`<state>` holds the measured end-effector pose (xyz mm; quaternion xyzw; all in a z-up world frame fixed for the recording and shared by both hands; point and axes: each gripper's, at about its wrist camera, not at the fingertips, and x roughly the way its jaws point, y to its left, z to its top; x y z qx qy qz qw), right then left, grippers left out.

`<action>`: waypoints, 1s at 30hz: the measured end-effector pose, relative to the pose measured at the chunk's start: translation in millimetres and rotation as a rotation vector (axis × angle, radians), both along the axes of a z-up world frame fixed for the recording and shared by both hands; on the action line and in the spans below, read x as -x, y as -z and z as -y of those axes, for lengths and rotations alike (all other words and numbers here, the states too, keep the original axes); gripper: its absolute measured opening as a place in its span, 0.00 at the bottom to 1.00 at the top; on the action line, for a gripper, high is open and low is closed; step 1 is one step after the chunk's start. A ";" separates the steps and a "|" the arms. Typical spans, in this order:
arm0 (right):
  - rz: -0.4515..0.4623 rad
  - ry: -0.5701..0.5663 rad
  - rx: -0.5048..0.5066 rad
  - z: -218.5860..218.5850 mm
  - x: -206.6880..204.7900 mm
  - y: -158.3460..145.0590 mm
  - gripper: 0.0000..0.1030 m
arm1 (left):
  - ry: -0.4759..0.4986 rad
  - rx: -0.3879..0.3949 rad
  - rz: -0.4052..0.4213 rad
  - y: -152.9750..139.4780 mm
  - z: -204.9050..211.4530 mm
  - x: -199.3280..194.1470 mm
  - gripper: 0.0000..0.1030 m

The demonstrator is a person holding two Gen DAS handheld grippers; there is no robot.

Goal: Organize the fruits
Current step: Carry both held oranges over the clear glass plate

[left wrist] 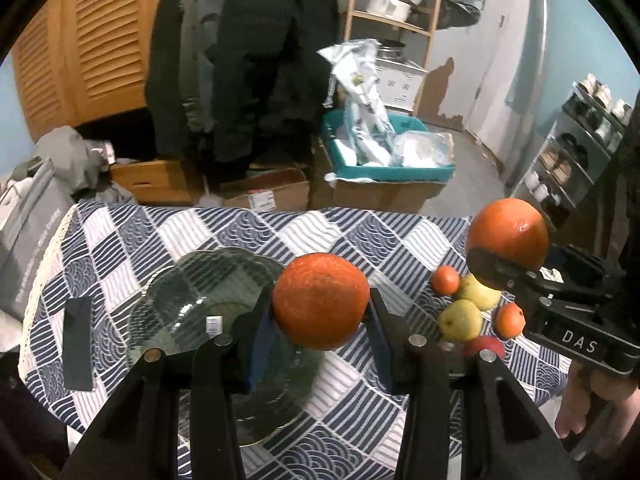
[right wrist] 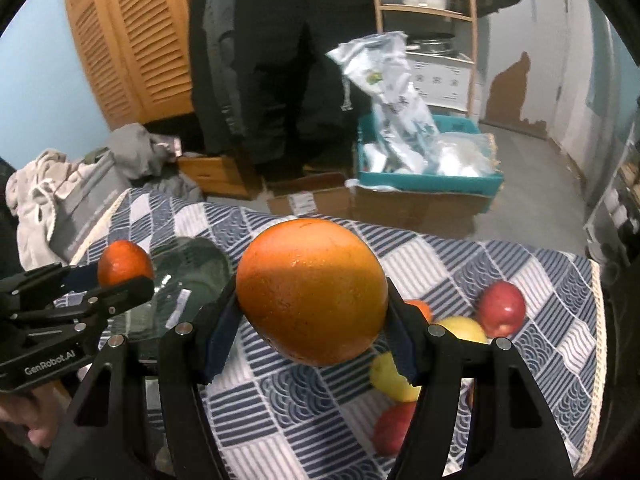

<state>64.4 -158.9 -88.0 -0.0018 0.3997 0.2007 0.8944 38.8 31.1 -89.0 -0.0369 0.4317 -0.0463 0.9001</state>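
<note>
My left gripper (left wrist: pixel 320 312) is shut on a rough-skinned orange (left wrist: pixel 321 301), held in the air over the right rim of a clear glass plate (left wrist: pixel 192 304). My right gripper (right wrist: pixel 312 304) is shut on a bigger, smoother orange (right wrist: pixel 312 290), held above the tablecloth to the right of the plate (right wrist: pixel 188 280). Each view shows the other gripper with its fruit: the right gripper (left wrist: pixel 500 264) with the big orange (left wrist: pixel 508 236), the left gripper (right wrist: pixel 120 276) with the rough orange (right wrist: pixel 125 261). Loose fruit lies on the cloth: yellow-green pears (left wrist: pixel 460 320), small tangerines (left wrist: pixel 445 280), red apples (right wrist: pixel 502 308).
A blue-and-white patterned cloth (left wrist: pixel 224 232) covers the table. A dark flat object (left wrist: pixel 78 344) lies left of the plate. Beyond the far edge stand cardboard boxes (left wrist: pixel 264 196), a teal crate (left wrist: pixel 384 168) with bags, a grey bag (left wrist: pixel 32 220) at the left, and a person in dark clothes (left wrist: pixel 248 60).
</note>
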 end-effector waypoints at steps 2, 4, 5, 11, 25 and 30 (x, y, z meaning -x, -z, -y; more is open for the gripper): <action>-0.001 -0.013 0.003 -8.5 -1.1 -0.9 0.64 | -0.020 -0.002 0.000 1.1 -9.5 0.3 0.43; -0.006 -0.028 0.002 -18.7 -2.9 -1.4 0.64 | -0.035 0.003 -0.005 2.9 -18.5 -0.7 0.43; -0.011 -0.035 0.000 -23.2 -4.5 -1.4 0.64 | -0.046 0.006 -0.008 4.4 -23.9 -1.1 0.43; -0.037 -0.081 -0.003 -52.9 -12.0 1.9 0.64 | -0.088 0.013 -0.024 12.1 -47.1 -1.3 0.43; -0.134 -0.185 0.023 -126.6 -35.0 38.2 0.64 | -0.195 0.000 -0.099 49.6 -105.5 -5.9 0.43; -0.189 -0.205 0.054 -148.5 -43.8 60.9 0.64 | -0.218 -0.004 -0.148 73.1 -120.8 -7.7 0.43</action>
